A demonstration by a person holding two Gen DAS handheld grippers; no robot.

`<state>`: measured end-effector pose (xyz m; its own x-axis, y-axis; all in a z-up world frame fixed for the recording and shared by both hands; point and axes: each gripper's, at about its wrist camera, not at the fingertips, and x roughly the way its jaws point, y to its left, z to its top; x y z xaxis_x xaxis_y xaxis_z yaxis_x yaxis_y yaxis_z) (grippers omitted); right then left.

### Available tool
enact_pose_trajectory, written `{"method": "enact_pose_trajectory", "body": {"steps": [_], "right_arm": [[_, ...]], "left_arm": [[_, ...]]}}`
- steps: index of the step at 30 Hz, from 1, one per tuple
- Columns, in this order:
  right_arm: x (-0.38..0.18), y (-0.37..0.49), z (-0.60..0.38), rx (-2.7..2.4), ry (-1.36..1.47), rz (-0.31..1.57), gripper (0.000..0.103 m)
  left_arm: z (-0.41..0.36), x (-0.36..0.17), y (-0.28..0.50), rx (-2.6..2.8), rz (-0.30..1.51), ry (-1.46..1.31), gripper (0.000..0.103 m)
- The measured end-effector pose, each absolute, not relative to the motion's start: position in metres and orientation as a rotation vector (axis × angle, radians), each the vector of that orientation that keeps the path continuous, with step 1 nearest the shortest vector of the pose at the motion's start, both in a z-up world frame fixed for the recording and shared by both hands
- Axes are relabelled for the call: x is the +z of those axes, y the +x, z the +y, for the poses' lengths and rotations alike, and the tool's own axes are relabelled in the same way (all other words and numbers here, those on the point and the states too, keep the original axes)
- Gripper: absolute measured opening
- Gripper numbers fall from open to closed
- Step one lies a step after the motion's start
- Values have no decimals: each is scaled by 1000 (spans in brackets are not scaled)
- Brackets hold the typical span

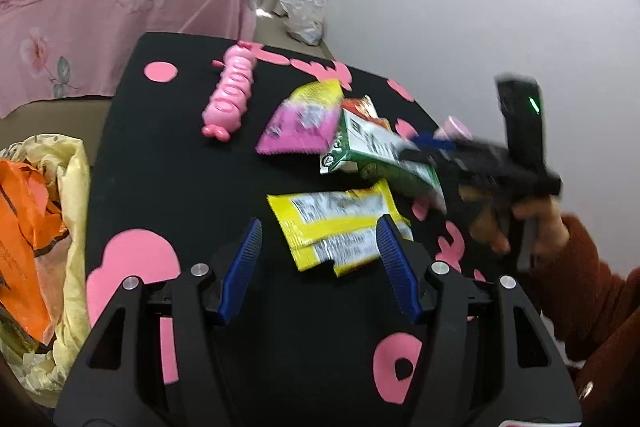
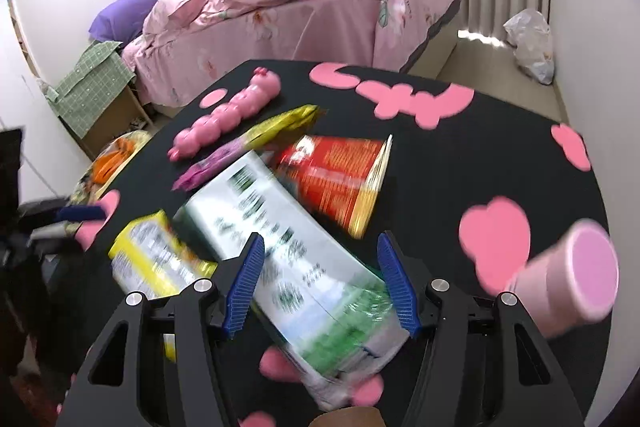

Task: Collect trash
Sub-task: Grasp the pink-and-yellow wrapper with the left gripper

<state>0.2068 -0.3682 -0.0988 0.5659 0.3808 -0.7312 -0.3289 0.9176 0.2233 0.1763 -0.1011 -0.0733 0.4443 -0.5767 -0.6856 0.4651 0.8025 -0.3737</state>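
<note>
Your right gripper (image 2: 320, 281) stands wide, straddling the green carton (image 2: 288, 259) lying on the black table (image 2: 480, 167), pads not pressing. It looks light and crushable, so clamp gently across its flat sides. Your left gripper (image 1: 318, 263) hangs open over the yellow wrapper (image 1: 340, 223), thin and slippery

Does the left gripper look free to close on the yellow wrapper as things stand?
Probably yes. The left gripper stands open, and the yellow wrapper lies flat on the black table just ahead of its fingertips, with nothing lying on it. The green carton lies just beyond.

motion-blurred green carton (image 2: 304, 267), print unreadable
</note>
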Motion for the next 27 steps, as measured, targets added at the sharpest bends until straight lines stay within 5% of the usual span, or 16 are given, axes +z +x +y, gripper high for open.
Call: {"method": "enact_pose_trajectory", "body": {"steps": [21,27], "right_arm": [[-77,151,-367,371,-130,699,56],[-72,172,-362,364,-147,709,56]], "left_arm": [[-208,-102,308,-553,976,204,57],[-198,-102,296,-513,1033,192,30]]}}
